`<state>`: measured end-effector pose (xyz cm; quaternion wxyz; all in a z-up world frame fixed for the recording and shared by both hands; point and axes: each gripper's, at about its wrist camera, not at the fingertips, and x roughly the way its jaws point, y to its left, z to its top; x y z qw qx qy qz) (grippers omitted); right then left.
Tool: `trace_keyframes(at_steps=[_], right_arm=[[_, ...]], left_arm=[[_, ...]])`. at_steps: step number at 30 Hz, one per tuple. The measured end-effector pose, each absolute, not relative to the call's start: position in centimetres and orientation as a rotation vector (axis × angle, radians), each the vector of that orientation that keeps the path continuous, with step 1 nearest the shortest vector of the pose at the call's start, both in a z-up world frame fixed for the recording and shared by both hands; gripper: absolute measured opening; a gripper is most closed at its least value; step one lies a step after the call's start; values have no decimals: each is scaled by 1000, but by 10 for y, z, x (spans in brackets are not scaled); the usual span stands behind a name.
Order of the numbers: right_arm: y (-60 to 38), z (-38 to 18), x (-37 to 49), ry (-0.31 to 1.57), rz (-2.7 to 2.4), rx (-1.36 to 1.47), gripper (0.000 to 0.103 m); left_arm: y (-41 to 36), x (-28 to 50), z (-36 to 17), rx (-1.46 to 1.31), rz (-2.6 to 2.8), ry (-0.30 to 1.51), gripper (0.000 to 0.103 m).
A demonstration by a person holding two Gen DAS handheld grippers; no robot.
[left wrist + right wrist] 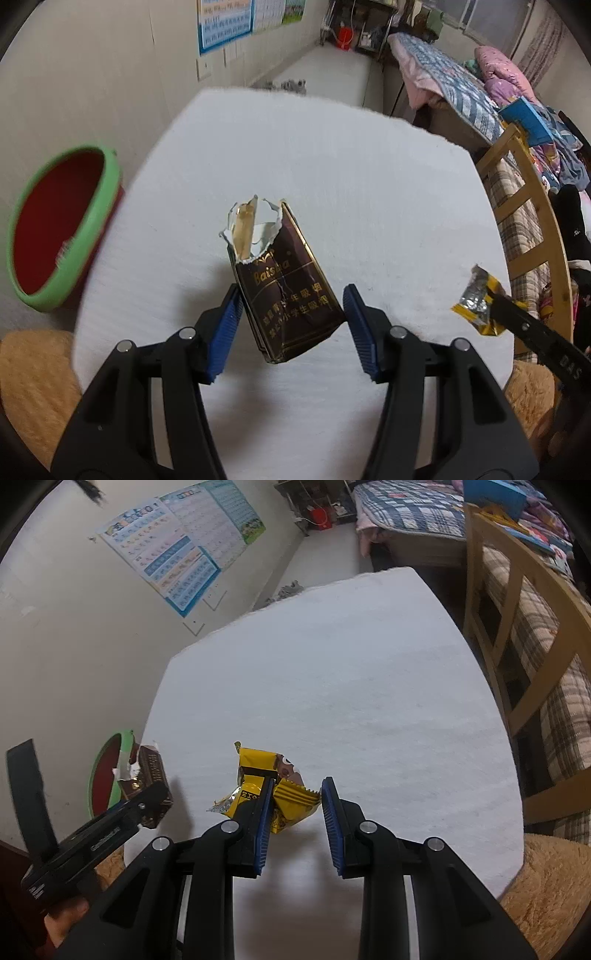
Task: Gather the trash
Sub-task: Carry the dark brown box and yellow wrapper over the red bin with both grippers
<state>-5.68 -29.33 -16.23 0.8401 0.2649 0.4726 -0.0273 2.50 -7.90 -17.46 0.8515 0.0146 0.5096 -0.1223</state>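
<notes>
A brown cigarette pack [291, 291] with torn foil at its top stands tilted between the blue pads of my left gripper [291, 295], and both pads press its sides, holding it off the white table [332, 166]. The right wrist view shows the same pack [149, 771] at the left gripper's [155, 794] tip, in front of the bin [125, 738]. My right gripper [299, 782] is shut on a crumpled yellow snack wrapper [291, 805] above the table [332, 683]. From the left wrist view that wrapper [476, 302] hangs at the right gripper's [495, 295] tip.
A red bin with a green rim [110, 166] stands on the floor left of the table. A wooden rail [532, 206] and a bed with quilts [443, 74] lie to the right. Tan plush cushions [33, 369] flank the table's near edge. A hand [62, 919] holds the left gripper.
</notes>
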Motion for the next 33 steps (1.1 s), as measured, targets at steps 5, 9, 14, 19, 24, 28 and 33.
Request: trace_keyframes(at_steps=[5,9,14,19,24,28,33], right_arm=[[-277,-152,-50,983,-35,527,27],[-262,-143,-42,972,-13,499,27],[-240,-128,-37,957,18,437,27],[-217,-107,-35,911,36,365,27],[-192,-86,-33,871,59,276,27],[-174,-72,-32,841,77,218,27],[-159,-63,-27,826,105,186,27]], left_arm=[[-69,22,-157,51,-243,1023,54],[-56,21,-143,61,-214,973,54],[-36,23,-127,20,-187,935,54],[-18,16,-111,26,-160,879,55],[2,13,-104,1,-130,859,55],[15,11,-100,11,-101,837,55],[34,10,-98,-13,-68,830,56]])
